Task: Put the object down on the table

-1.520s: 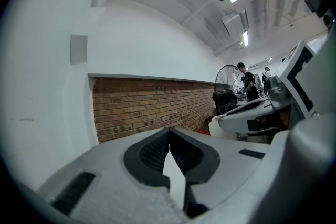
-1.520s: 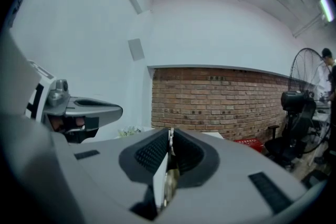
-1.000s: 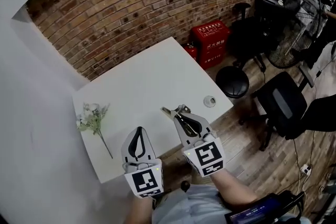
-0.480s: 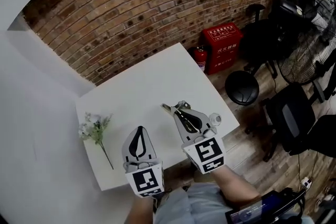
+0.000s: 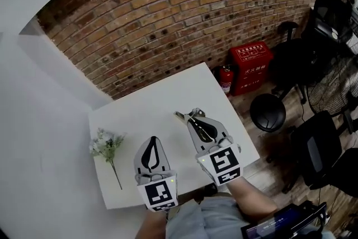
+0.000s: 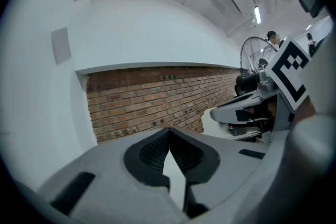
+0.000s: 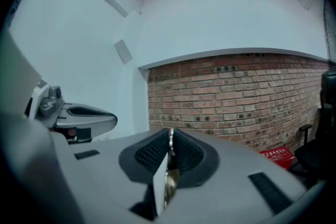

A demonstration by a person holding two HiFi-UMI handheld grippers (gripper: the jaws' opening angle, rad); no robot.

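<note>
My right gripper (image 5: pixel 193 120) is held over the white table (image 5: pixel 168 92), right of its middle. It is shut on a small silvery metal object (image 5: pixel 184 116) that sticks out past the fingertips to the left. In the right gripper view the thin metal object (image 7: pixel 170 140) is pinched between the dark ribbed pads, with a yellowish part lower in the gap. My left gripper (image 5: pixel 151 140) hovers over the table's near side, shut with nothing in it. Its pads (image 6: pixel 157 152) meet at the tip. Both grippers point almost level toward the brick wall.
A sprig of white flowers (image 5: pixel 106 145) lies on the table's left side. Right of the table, on the wooden floor, are a fire extinguisher (image 5: pixel 225 78), a red box (image 5: pixel 253 63), a black stool (image 5: pixel 268 112) and office chairs (image 5: pixel 321 148). A brick wall (image 5: pixel 168 14) stands behind the table.
Both grippers have moved forward over the table toward the brick wall, the right one still gripping the metal object. A small white round thing at the table's right edge is now out of sight.
</note>
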